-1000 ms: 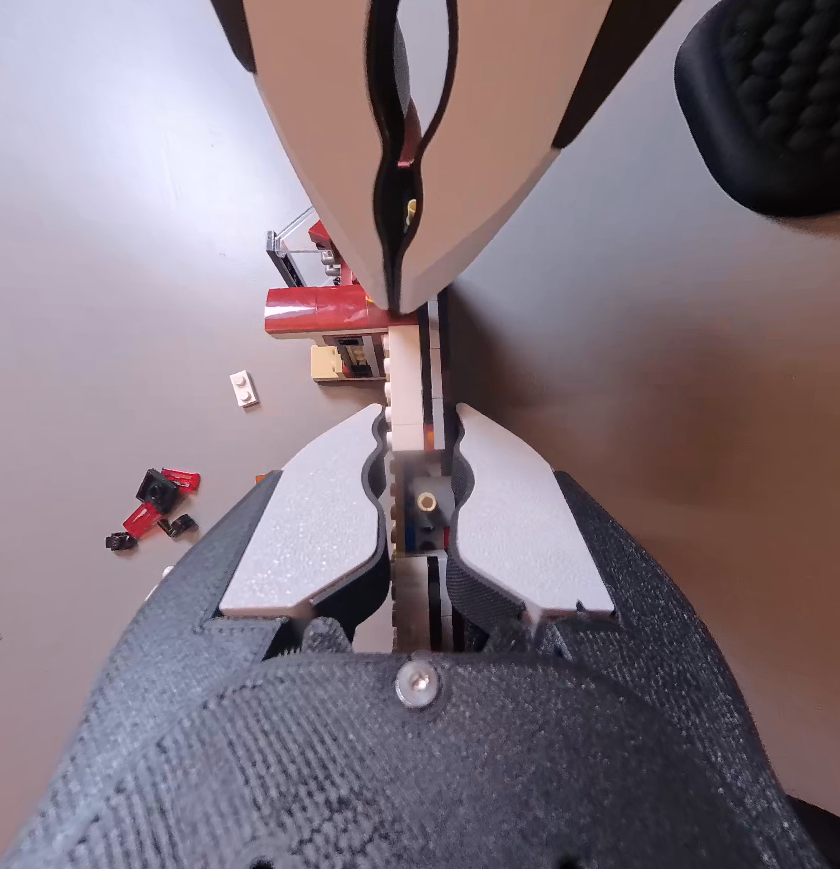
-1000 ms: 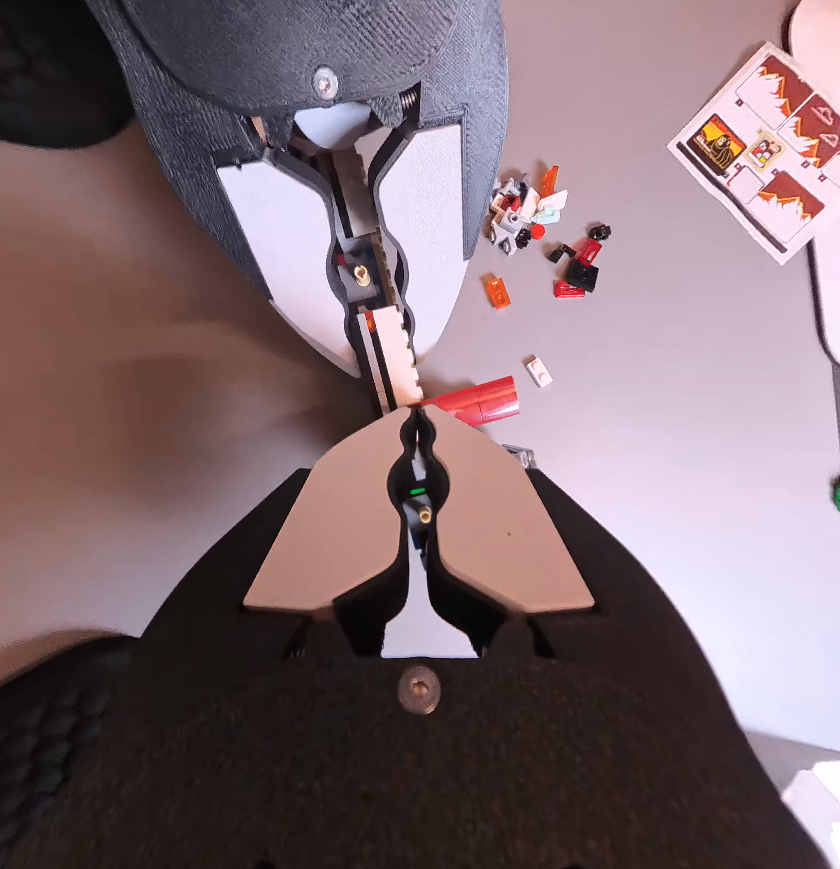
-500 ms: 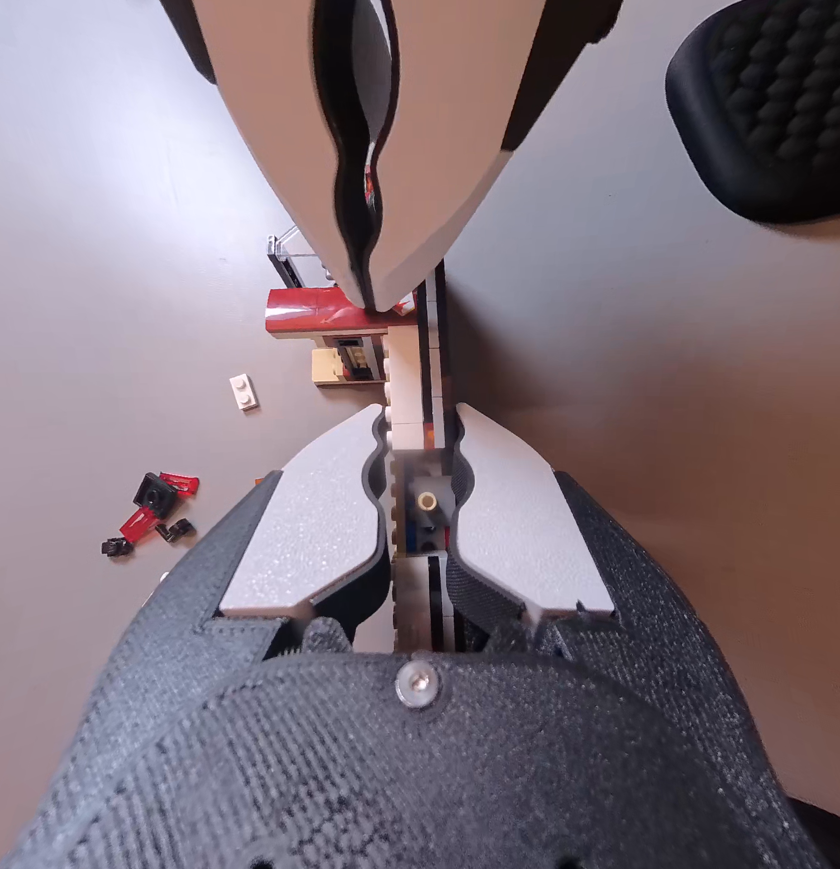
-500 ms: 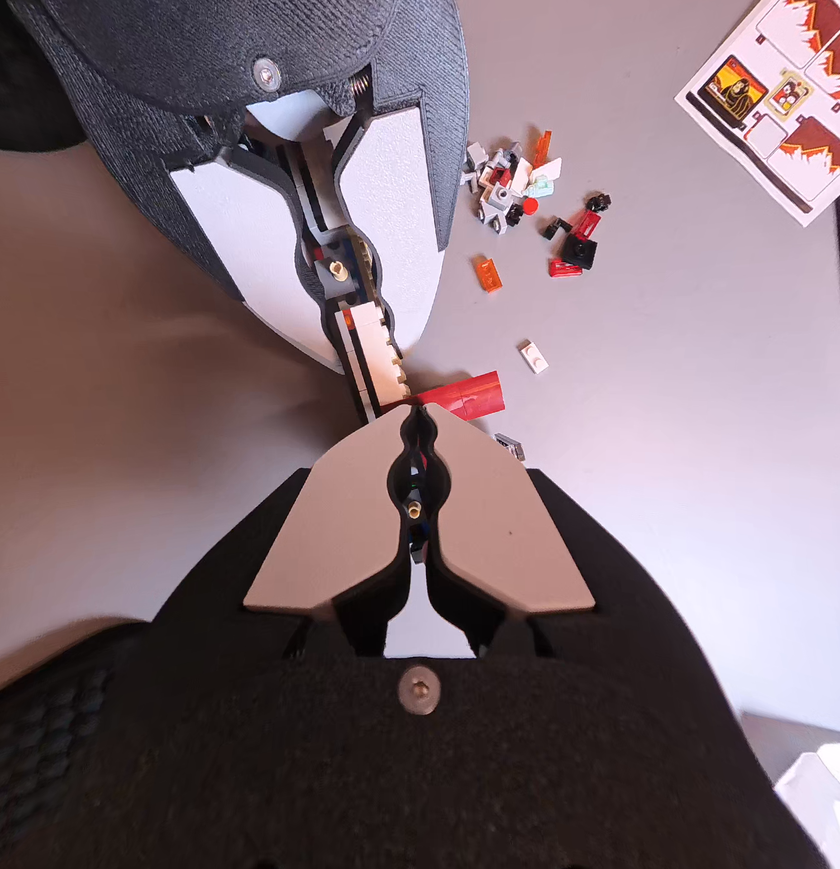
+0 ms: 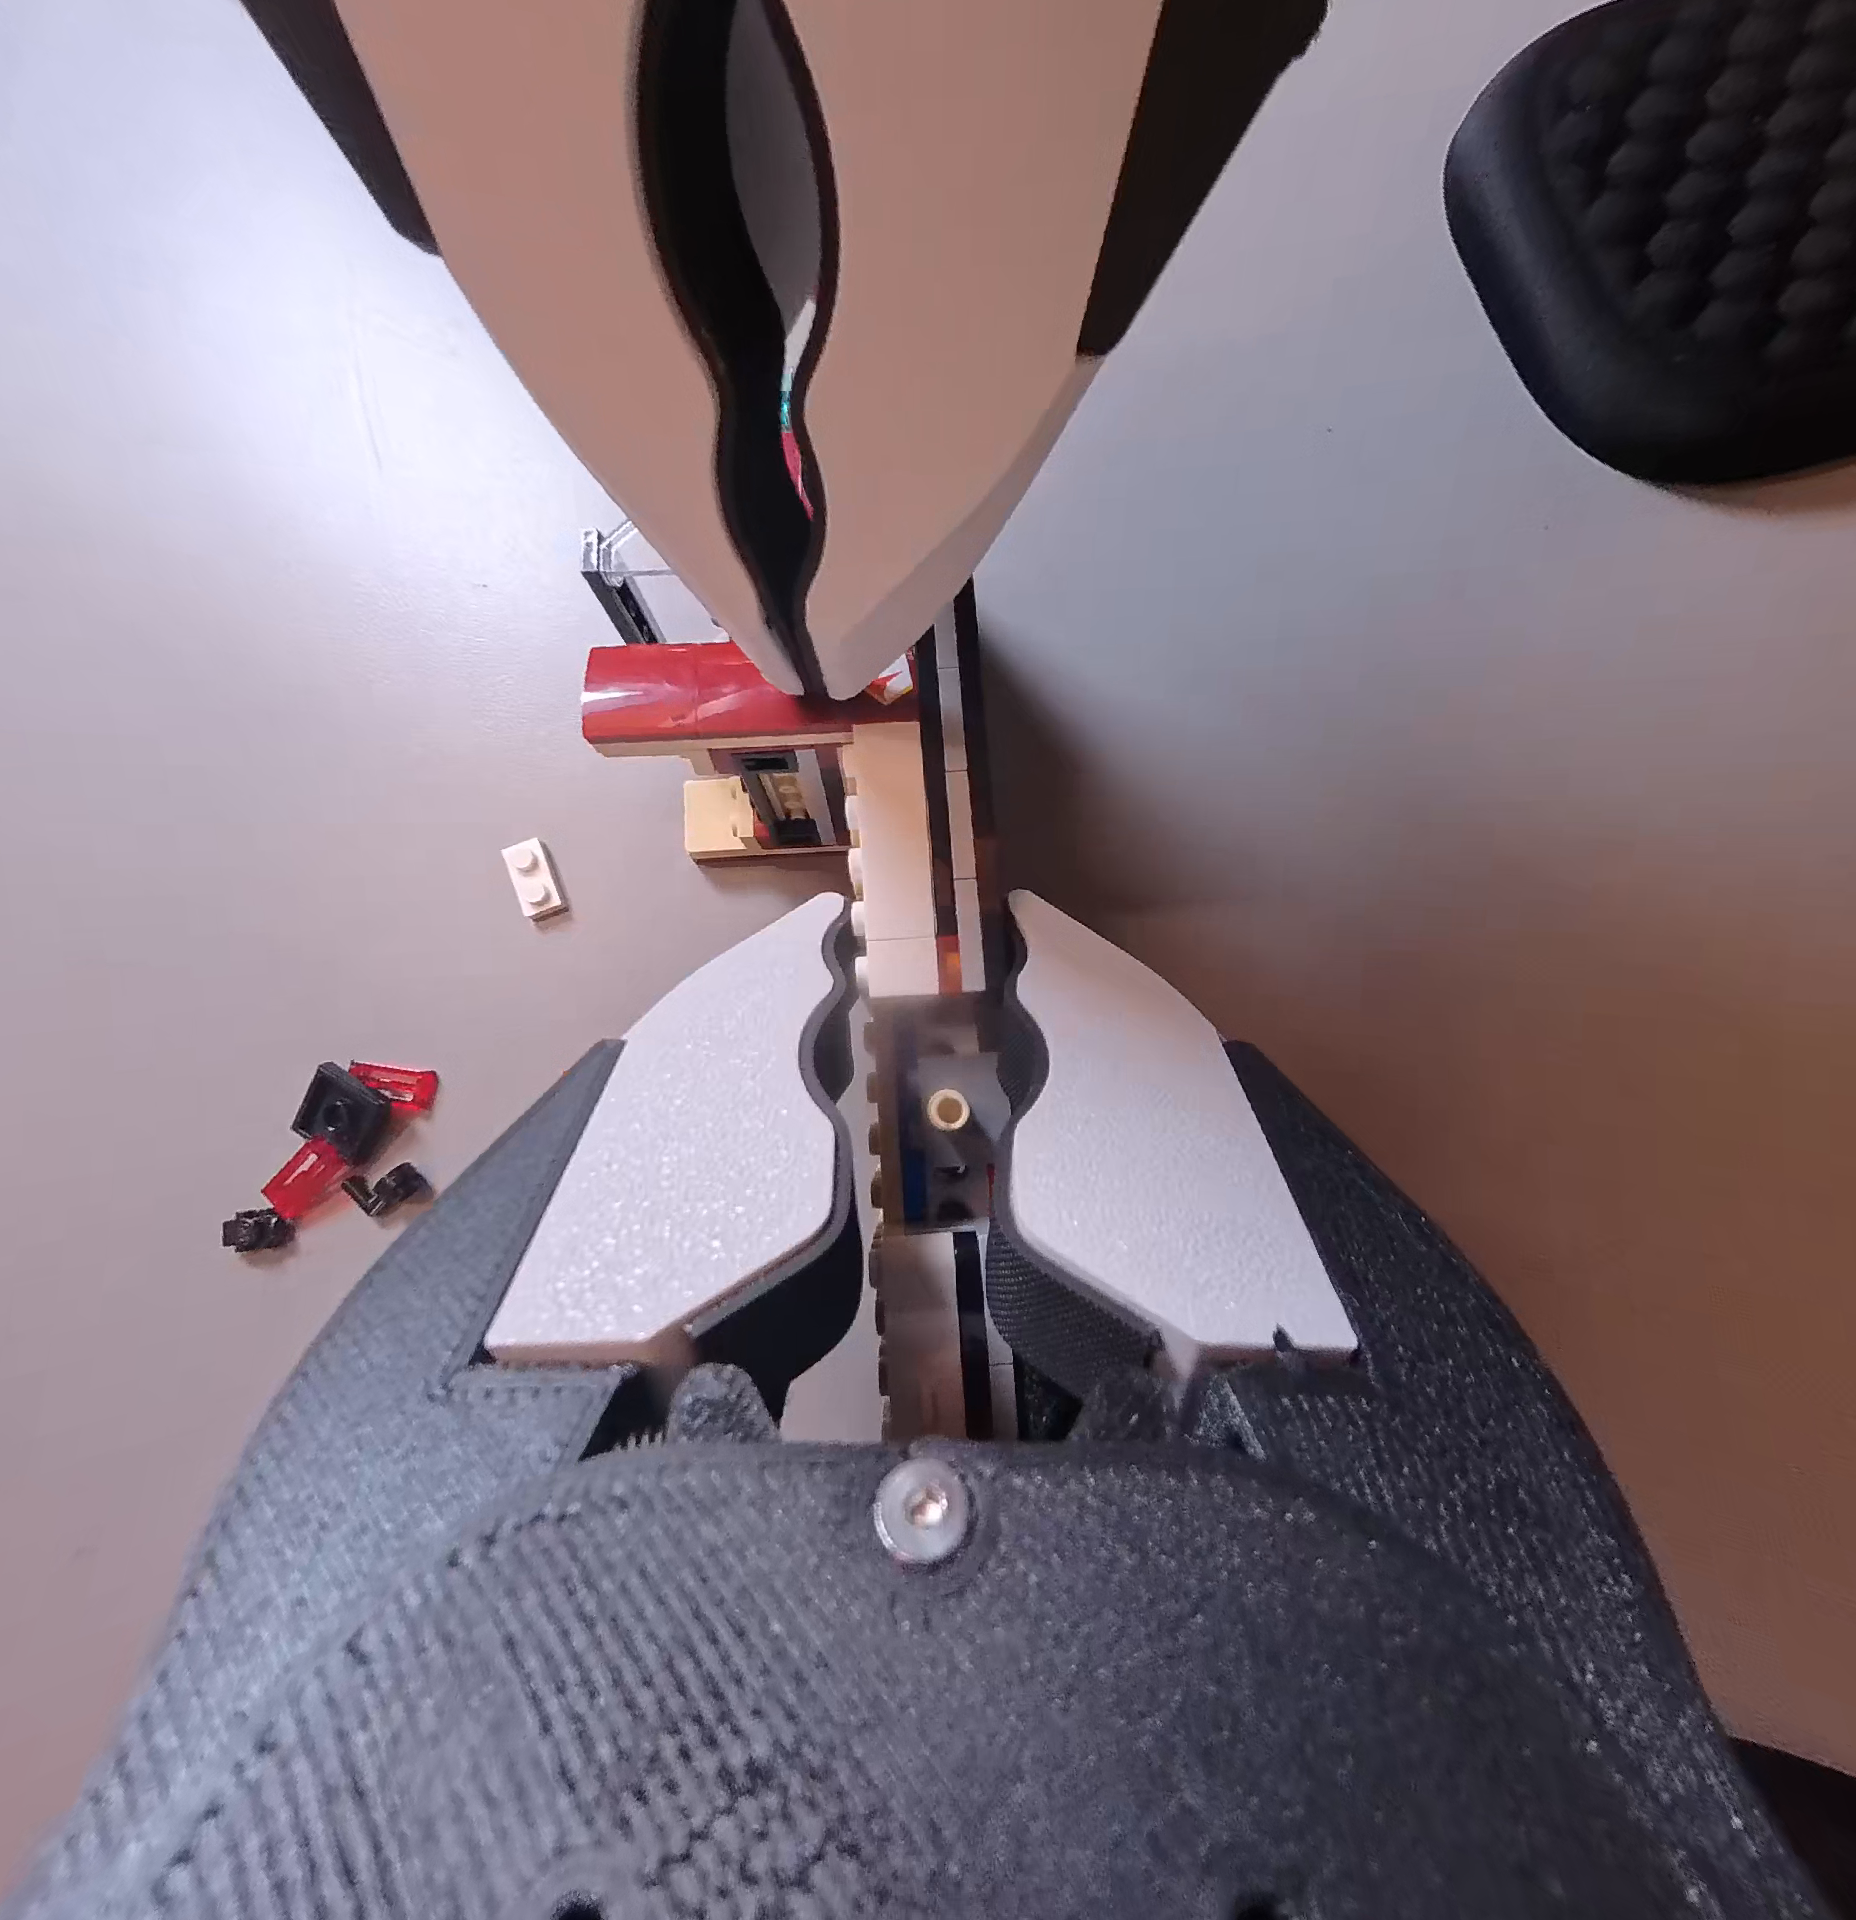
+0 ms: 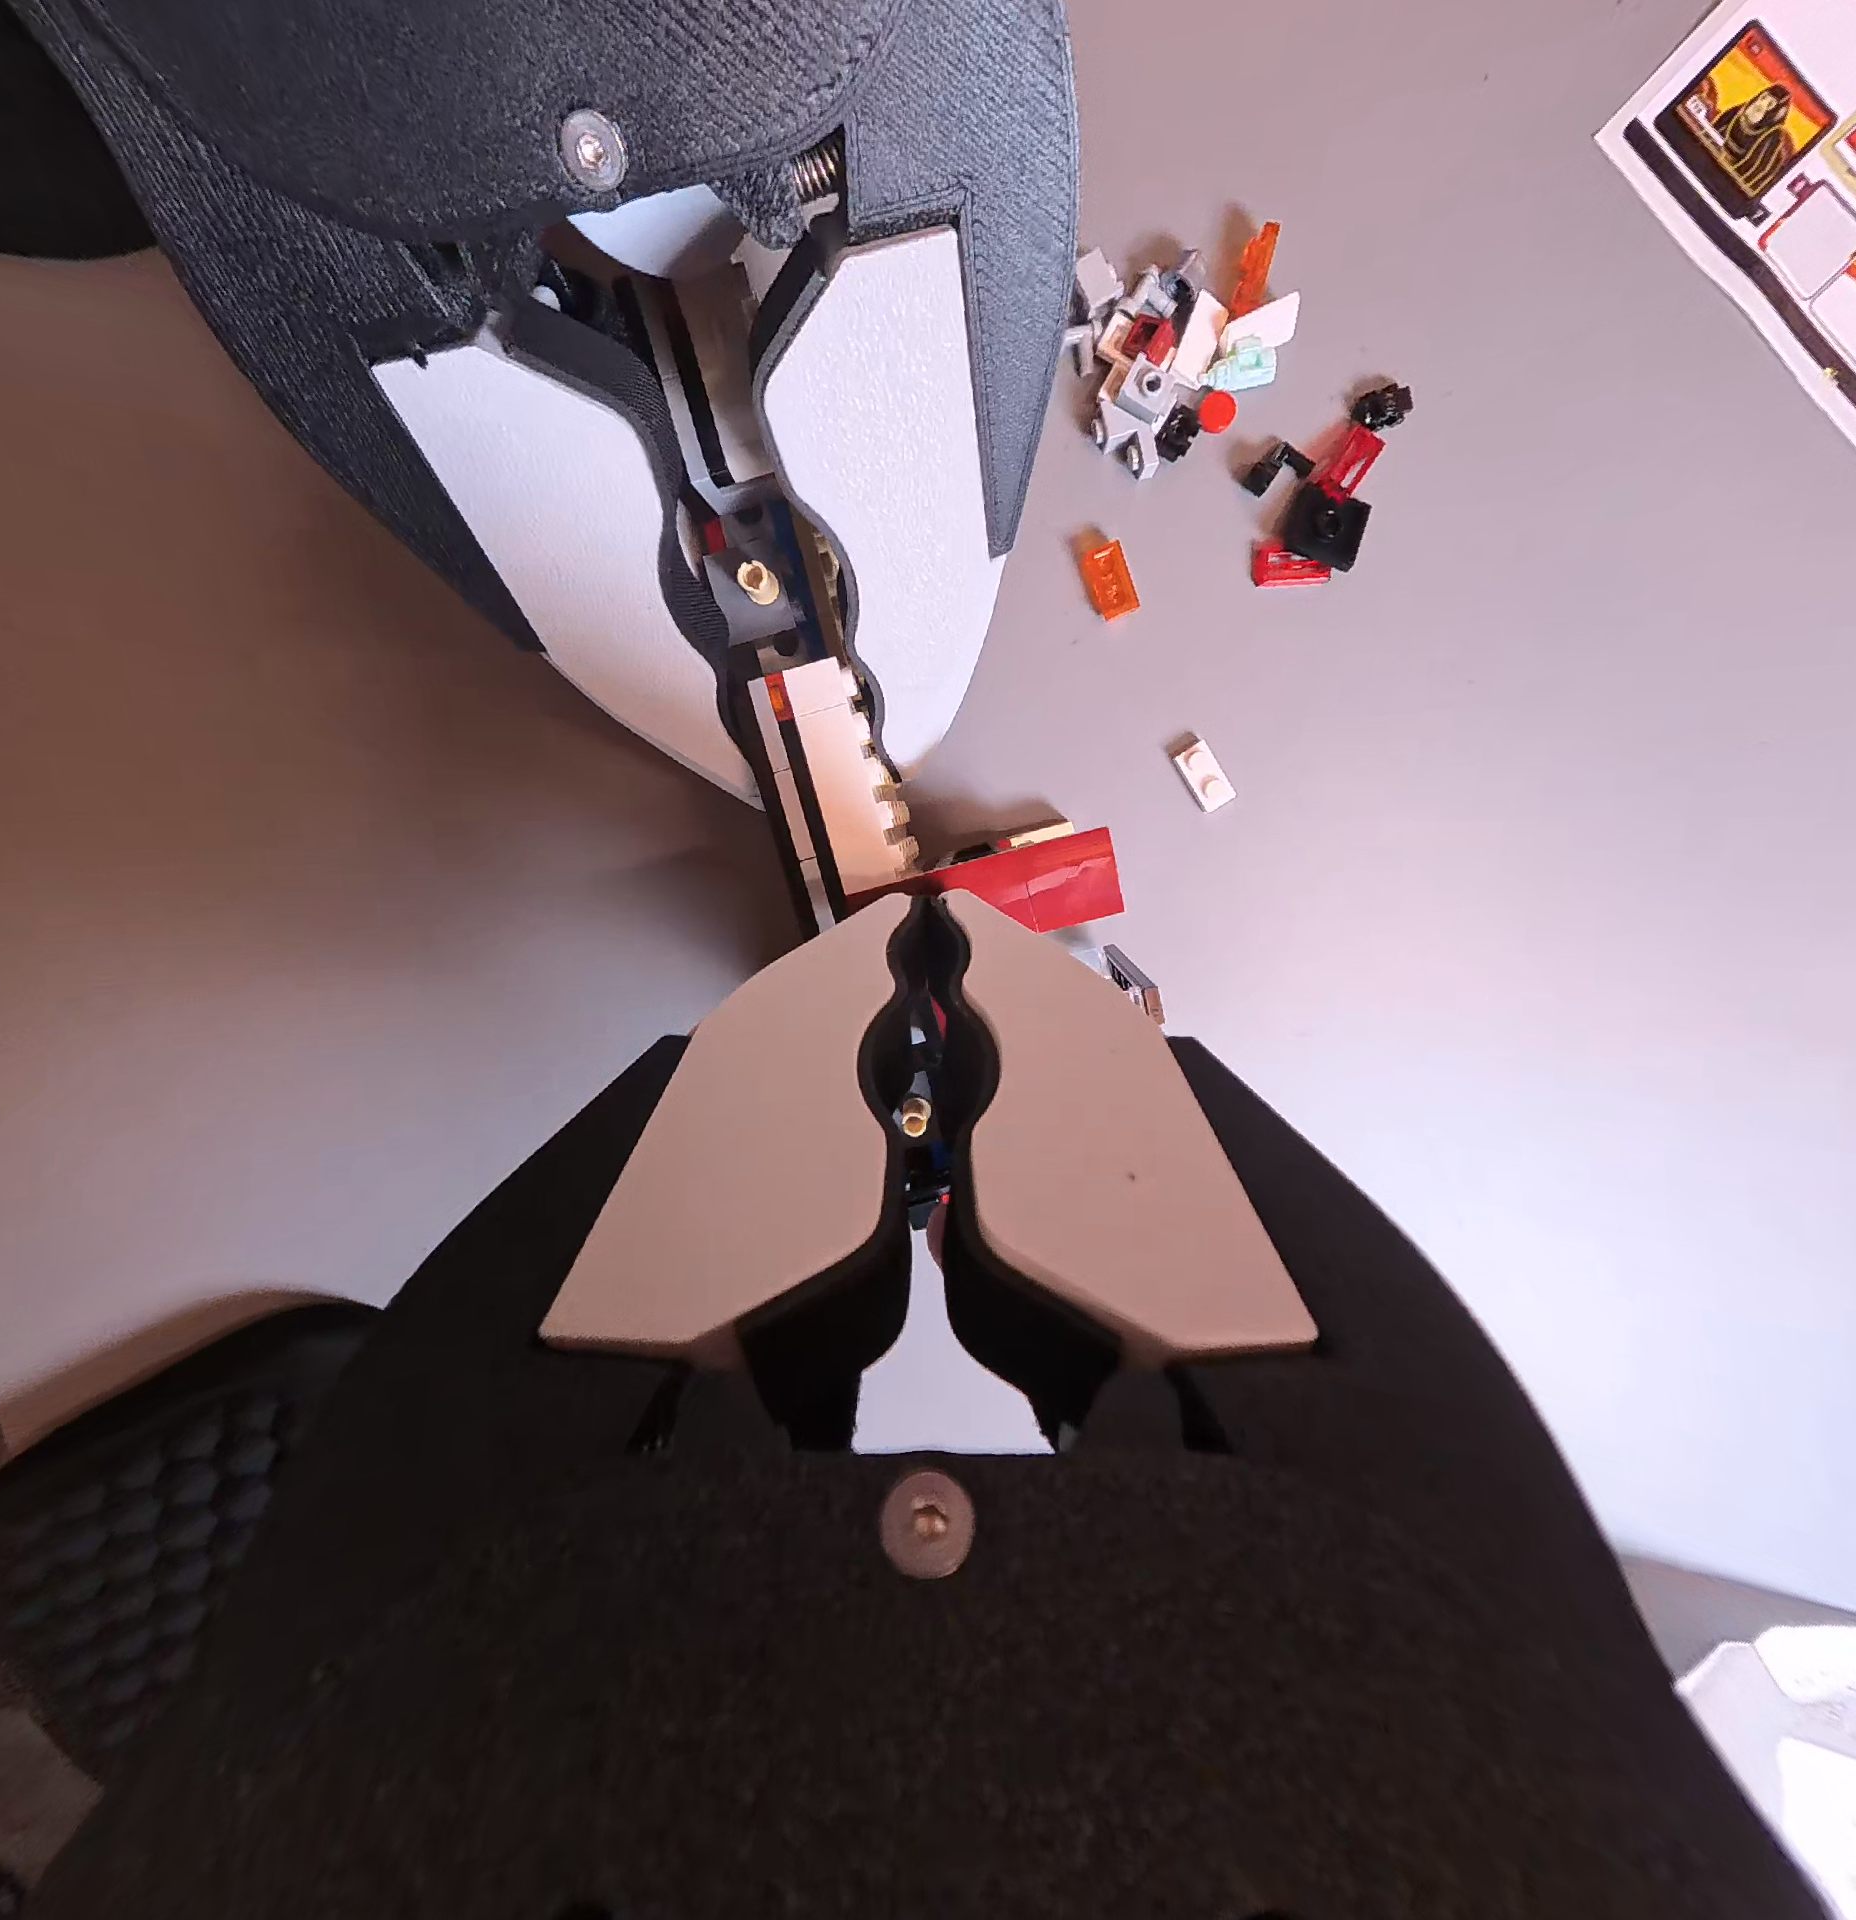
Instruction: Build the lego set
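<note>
Lego build (image 5: 908, 873) clamped between both hand-held grippers, left (image 5: 929, 925) and right (image 6: 929, 909).

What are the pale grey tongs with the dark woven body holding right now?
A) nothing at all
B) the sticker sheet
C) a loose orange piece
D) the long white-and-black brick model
D: the left tongs are shut on the long white-and-black brick model, which runs between their fingers, while the orange piece and the sticker sheet lie untouched on the table.
</note>
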Demonstrator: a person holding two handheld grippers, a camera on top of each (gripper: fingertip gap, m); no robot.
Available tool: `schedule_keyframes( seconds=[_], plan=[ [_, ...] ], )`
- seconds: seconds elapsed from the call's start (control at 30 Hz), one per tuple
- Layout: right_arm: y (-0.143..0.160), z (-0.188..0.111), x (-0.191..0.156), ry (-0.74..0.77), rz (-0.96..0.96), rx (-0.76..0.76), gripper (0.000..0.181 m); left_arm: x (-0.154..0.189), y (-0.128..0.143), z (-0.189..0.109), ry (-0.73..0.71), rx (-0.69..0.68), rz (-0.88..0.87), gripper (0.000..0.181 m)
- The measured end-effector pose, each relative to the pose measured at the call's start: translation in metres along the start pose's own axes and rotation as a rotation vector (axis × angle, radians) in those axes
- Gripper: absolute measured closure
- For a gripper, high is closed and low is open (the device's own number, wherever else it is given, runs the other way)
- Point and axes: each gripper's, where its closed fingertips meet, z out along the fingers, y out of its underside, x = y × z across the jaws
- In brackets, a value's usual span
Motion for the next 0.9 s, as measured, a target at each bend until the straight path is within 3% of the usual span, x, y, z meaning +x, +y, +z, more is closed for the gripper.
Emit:
schedule_keyframes(
  seconds=[0.37, 0.57, 0.67, 0.9],
  plan=[
    [0.0001, 0.0005, 0.0002, -0.031, 0.008, -0.045, 0.181, -0.0001, -0.0004, 0.0006, 0.009, 0.007, 0.021, 0.157],
    [-0.0007, -0.0005, 0.0025, 0.049, -0.035, -0.018, 0.181, -0.0002, -0.0007, 0.0005, 0.007, 0.016, 0.006, 0.157],
    [-0.0072, -0.0034, 0.0048, 0.037, 0.010, 0.043, 0.181, -0.0002, -0.0007, 0.0005, 0.009, 0.022, 0.000, 0.157],
    [-0.0047, 0.0000, 0.0085, 0.033, 0.002, 0.016, 0.181, -0.0004, -0.0007, 0.0005, 0.009, 0.021, 0.009, 0.157]
  ],
)
